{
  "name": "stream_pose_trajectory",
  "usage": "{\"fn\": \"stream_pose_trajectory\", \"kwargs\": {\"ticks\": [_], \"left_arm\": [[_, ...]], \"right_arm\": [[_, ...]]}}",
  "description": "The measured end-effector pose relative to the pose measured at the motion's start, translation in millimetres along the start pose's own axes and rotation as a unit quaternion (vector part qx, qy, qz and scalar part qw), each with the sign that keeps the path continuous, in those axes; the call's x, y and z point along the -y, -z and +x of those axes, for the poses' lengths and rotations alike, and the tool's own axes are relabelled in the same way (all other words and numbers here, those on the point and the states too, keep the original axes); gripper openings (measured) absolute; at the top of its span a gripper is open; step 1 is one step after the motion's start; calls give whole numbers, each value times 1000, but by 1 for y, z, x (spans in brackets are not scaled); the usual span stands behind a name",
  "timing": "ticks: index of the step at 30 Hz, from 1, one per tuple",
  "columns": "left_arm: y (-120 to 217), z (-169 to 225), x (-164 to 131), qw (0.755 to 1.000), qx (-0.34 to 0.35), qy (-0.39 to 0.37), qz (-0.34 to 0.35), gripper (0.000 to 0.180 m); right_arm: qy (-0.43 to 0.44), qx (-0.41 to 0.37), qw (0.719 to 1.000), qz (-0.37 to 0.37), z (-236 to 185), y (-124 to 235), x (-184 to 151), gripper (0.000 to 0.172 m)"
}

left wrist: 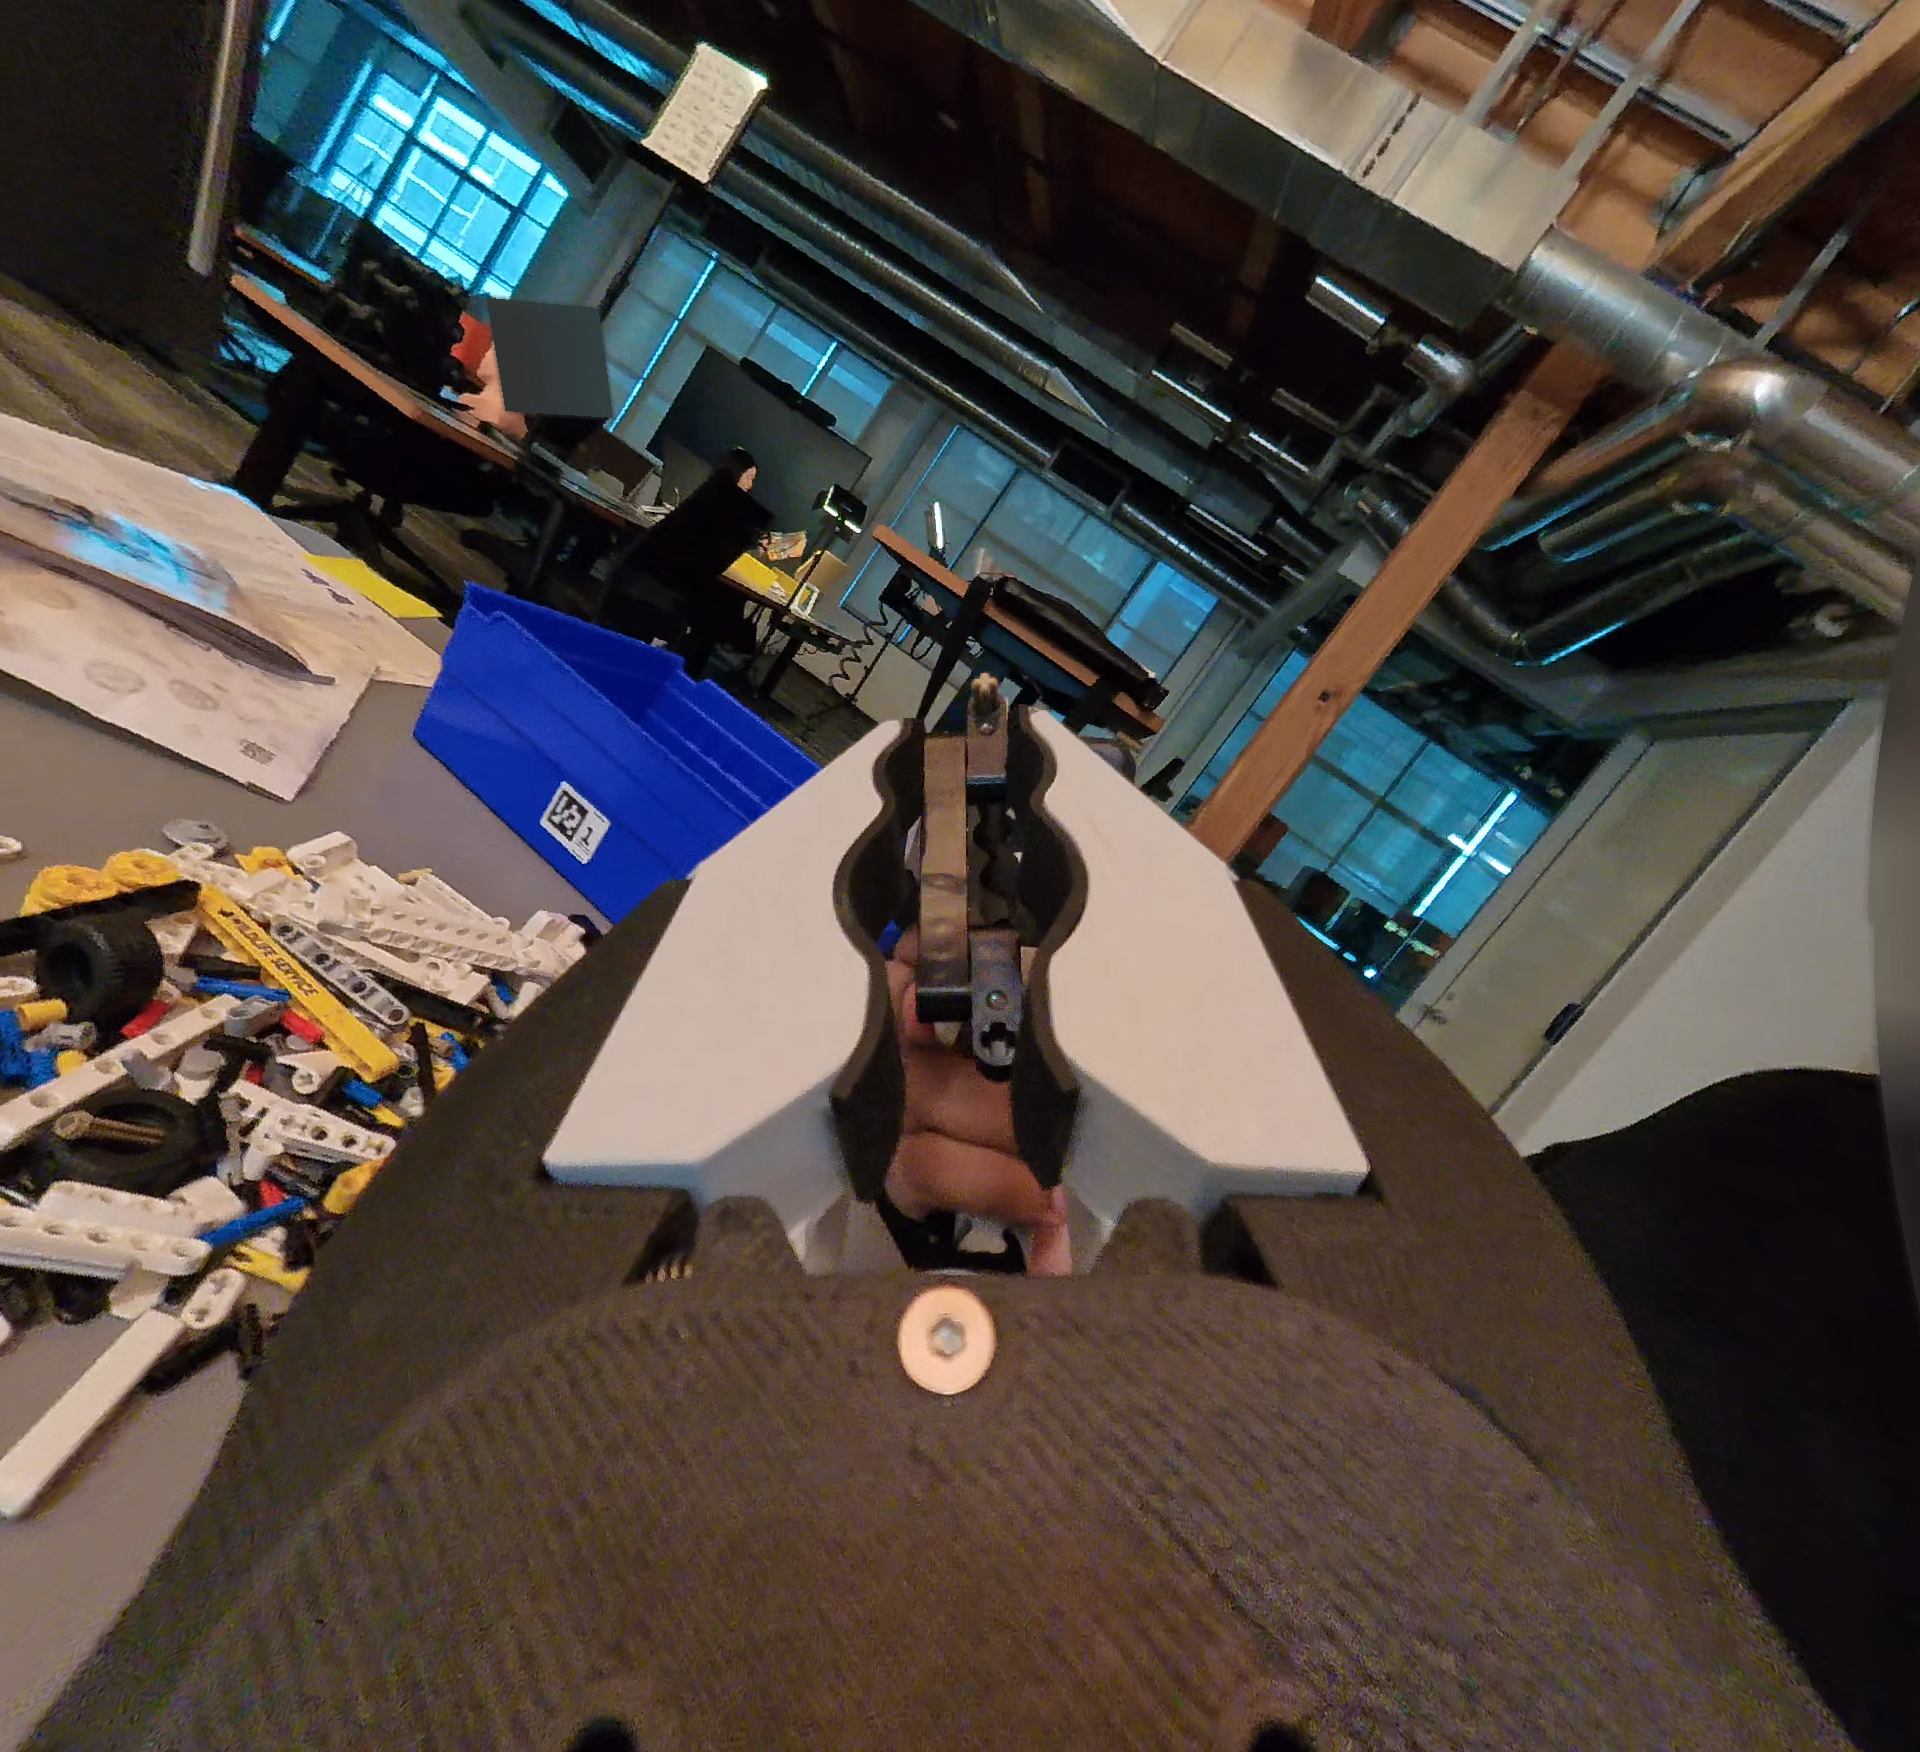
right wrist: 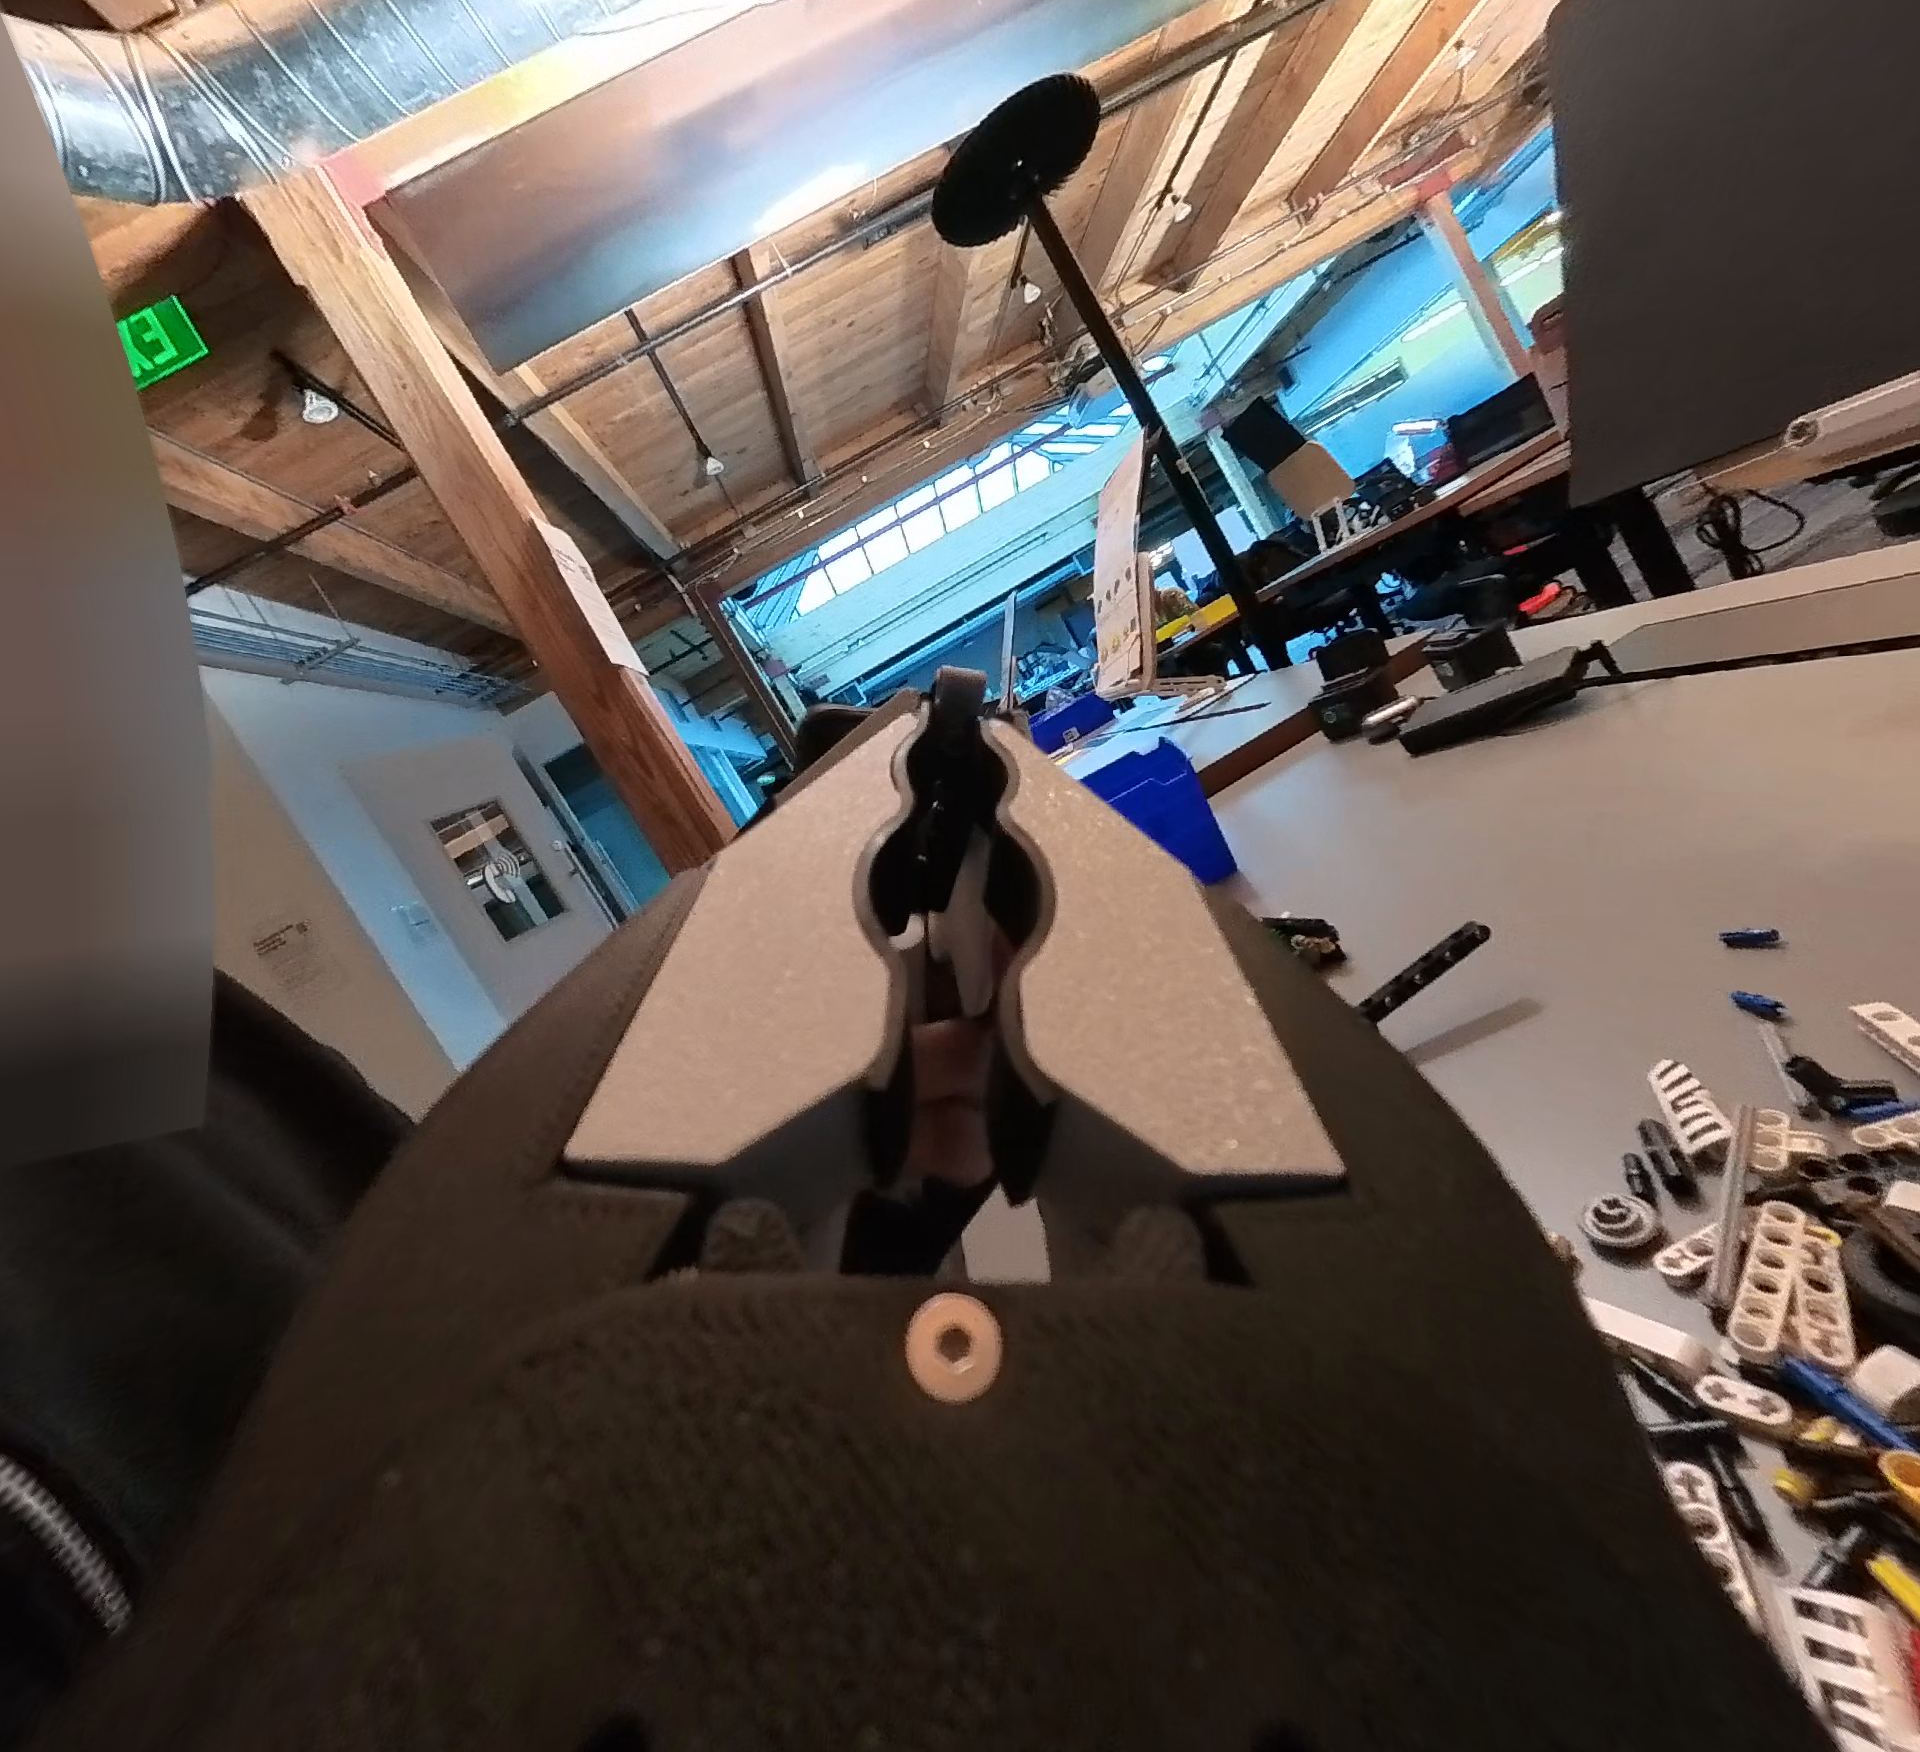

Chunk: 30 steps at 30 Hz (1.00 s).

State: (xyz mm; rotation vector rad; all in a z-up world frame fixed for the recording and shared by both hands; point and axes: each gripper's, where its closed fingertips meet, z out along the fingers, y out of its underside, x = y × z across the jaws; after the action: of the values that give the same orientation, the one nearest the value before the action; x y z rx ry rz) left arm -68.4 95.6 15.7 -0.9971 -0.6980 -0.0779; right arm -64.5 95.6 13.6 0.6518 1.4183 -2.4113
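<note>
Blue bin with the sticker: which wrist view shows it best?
The left wrist view: the blue bin sits close on the grey table, its stickered front and open top plain. The right wrist view shows only a blue bin partly hidden behind the right gripper; possibly the same one.

Each of the 2 views looks forward along its own tongs from just behind them, the tongs' body filling the lower middle of the picture; both cameras are tilted upward, so ceiling ducts [left wrist: 1195, 71] and wooden beams [right wrist: 488, 455] take the upper half; the left wrist view sits low over the grey tabletop [left wrist: 343, 798], which lies on its left side with a pile of building pieces [left wrist: 208, 1006] close by and a blue bin [left wrist: 603, 746] beyond; the right wrist view has the tabletop [right wrist: 1558, 850] on its right side, pieces [right wrist: 1787, 1287] near its lower right; both share the tabletop, the scattered pieces, a blue bin [right wrist: 1174, 809] and the room's ceiling.
</note>
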Motion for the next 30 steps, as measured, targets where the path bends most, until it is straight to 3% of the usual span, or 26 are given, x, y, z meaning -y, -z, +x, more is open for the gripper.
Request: {"fn": "stream_pose_trajectory", "kwargs": {"ticks": [4, 6, 7, 9, 12, 14, 17, 21, 24, 26, 30], "left_arm": [[6, -9, -8, 994, 18, -86, -68, 16], [15, -12, 6, 992, 39, -117, -38, 12], [20, -14, 13, 985, 64, -159, -18, 20], [22, -15, 4, 960, 103, -257, -41, 26], [14, -27, -23, 898, 170, -385, -124, 32], [12, -28, -16, 871, 210, -433, -99, 25], [14, -28, -9, 862, 219, -450, -86, 5], [17, -29, -7, 877, 216, -420, -89, 5], [20, -33, -6, 860, 230, -446, -91, 5], [19, -29, -9, 867, 217, -440, -88, 4], [18, -34, -14, 850, 228, -464, -102, 4]], "right_arm": [[49, -34, 998, -4, 7, -1, -5, 4], [57, -63, 996, 17, 14, -1, -1, 3], [63, -77, 995, 20, 18, 1, -1, 2], [76, -96, 992, 22, 22, 2, -1, 3], [97, -115, 989, 12, 23, -2, -7, 2], [118, -124, 985, -1, 21, -6, -14, 3], [148, -140, 979, -9, 19, -9, -19, 3], [161, -138, 977, -12, 17, -10, -19, 5], [143, -131, 981, -13, 19, -9, -19, 13], [136, -130, 982, -25, 22, -10, -23, 18], [143, -135, 980, -27, 23, -9, -23, 4]]}}
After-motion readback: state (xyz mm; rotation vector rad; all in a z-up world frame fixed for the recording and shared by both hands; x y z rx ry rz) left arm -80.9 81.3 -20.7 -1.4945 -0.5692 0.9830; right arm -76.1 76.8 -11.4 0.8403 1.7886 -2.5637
